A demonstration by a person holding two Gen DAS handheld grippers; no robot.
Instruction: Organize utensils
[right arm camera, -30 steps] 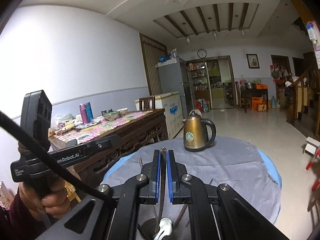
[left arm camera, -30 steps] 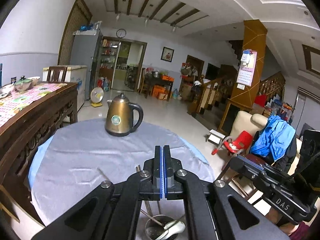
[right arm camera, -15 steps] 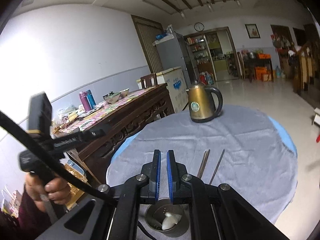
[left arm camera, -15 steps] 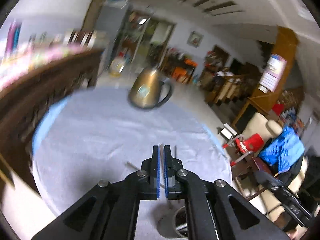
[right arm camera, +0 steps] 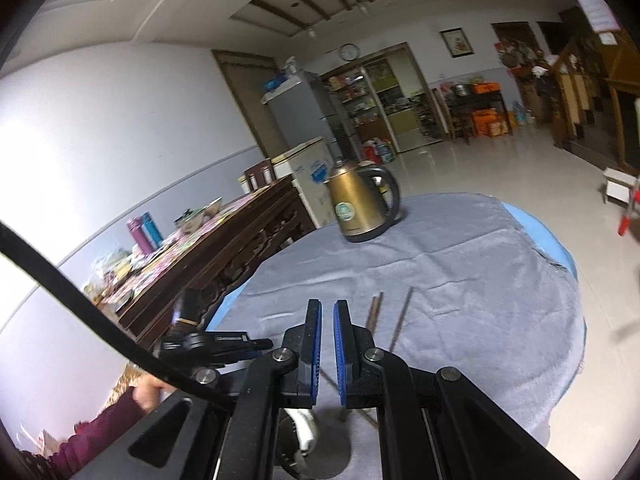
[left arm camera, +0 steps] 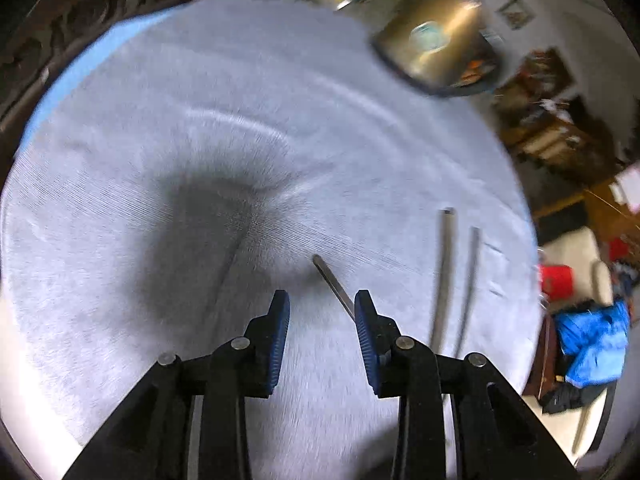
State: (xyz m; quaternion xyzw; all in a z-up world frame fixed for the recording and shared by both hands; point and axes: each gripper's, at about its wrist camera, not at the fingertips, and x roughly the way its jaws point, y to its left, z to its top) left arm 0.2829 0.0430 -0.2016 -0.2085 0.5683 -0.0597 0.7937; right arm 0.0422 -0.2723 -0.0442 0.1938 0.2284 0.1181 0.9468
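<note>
A grey cloth [left arm camera: 248, 120] covered the round table, with a brass kettle [right arm camera: 360, 206] at its far edge. My left gripper [left arm camera: 322, 300] pointed down at the cloth; its jaws had just been opening and stood apart, nothing between them, a loose chopstick [left arm camera: 332, 280] lying beside the right pad. Two more chopsticks [left arm camera: 444, 276] lay right of centre. My right gripper [right arm camera: 327, 312] stayed nearly closed and empty above a metal cup [right arm camera: 312, 448] at the frame's bottom.

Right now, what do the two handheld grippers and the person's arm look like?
Both the left gripper and the right gripper have black angular linkage arms with silver pivot bolts and ribbed blue pads. A black cable crosses the right wrist view. The left tool's black body carries white lettering. The person wears a maroon sleeve.
</note>
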